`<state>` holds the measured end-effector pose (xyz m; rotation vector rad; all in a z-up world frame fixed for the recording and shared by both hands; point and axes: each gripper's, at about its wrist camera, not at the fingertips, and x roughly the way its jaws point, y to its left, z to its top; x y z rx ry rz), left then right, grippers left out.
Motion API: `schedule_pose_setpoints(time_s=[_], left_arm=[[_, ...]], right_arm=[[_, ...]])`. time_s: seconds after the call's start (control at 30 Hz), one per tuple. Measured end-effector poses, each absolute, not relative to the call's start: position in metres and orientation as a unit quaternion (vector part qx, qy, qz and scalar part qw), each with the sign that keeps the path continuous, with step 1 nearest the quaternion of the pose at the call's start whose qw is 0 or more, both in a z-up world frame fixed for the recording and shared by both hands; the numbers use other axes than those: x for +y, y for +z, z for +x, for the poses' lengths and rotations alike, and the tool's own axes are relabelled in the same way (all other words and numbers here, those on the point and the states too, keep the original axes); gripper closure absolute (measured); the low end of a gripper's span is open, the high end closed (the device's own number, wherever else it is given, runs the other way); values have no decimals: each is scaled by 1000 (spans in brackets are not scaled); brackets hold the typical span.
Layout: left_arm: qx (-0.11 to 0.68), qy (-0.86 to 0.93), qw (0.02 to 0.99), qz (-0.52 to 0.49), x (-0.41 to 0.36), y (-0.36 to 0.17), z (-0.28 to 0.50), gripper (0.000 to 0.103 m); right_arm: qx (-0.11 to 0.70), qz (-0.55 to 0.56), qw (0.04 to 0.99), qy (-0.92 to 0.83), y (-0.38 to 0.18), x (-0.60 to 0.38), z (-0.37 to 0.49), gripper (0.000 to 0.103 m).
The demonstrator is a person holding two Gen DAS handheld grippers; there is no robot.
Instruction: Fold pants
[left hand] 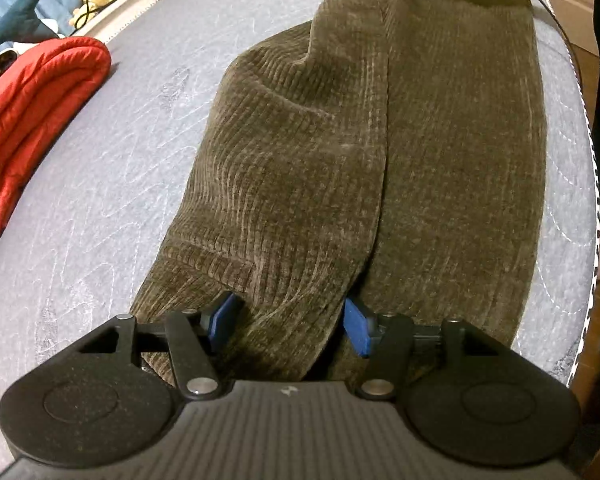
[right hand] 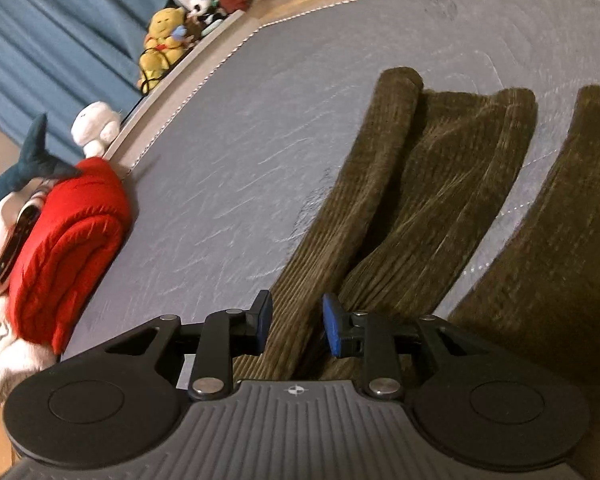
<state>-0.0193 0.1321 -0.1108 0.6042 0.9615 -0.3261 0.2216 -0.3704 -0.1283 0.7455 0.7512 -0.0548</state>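
Pants (left hand: 340, 160), brown corduroy, are laid on the grey mattress (left hand: 100, 200). In left wrist view they are seen lengthwise, one half lapped over the other along a centre seam, far end near the mattress edge. In right wrist view a leg portion is seen raised and draped, w/ a strip of mattress showing between cloth sections.

Left gripper (left hand: 290, 322): jaws set wide, blue pads (left hand: 224, 316) on either side of a bunched ridge of cloth at the near end. Cloth lies between them, but pads are not seen pressed in; grip not confirmed, judged open around fabric.

Right gripper (right hand: 294, 326): jaws narrower, a fold of corduroy passing between the pads (right hand: 332, 328). Whether it is clamped cannot be told; a gap on the left pad side is suggested.

Step judged: early fold, near edge being gathered by both grippers. Approx. lengthwise halving looks done; crosswise fold not yet made.

Next move calls for: both jaws closed firmly on all layers, cloth lifted evenly, carried toward far end w/o dragging the lower layer.

Red quilted bundle (left hand: 32, 120) and plush toys (right hand: 162, 44) lie well apart, to the side.
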Motion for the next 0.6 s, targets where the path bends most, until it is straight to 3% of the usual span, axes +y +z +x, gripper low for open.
schedule_pose_setpoints(time_s=[0.1, 0.23, 0.4, 0.53, 0.6], left_arm=[[449, -152, 833, 285, 134, -110, -20, 49], [443, -149, 840, 278, 137, -104, -20, 72], [444, -138, 848, 254, 142, -97, -16, 75], [448, -141, 841, 268, 137, -102, -17, 70], [447, -141, 842, 267, 138, -101, -16, 74]], right_arm=[[355, 374, 856, -26, -139, -379, 233, 72], [360, 388, 848, -33, -151, -386, 246, 72], [368, 390, 843, -51, -161, -388, 255, 72], [363, 372, 853, -49, -158, -379, 261, 65], [363, 357, 859, -54, -155, -374, 265, 72]])
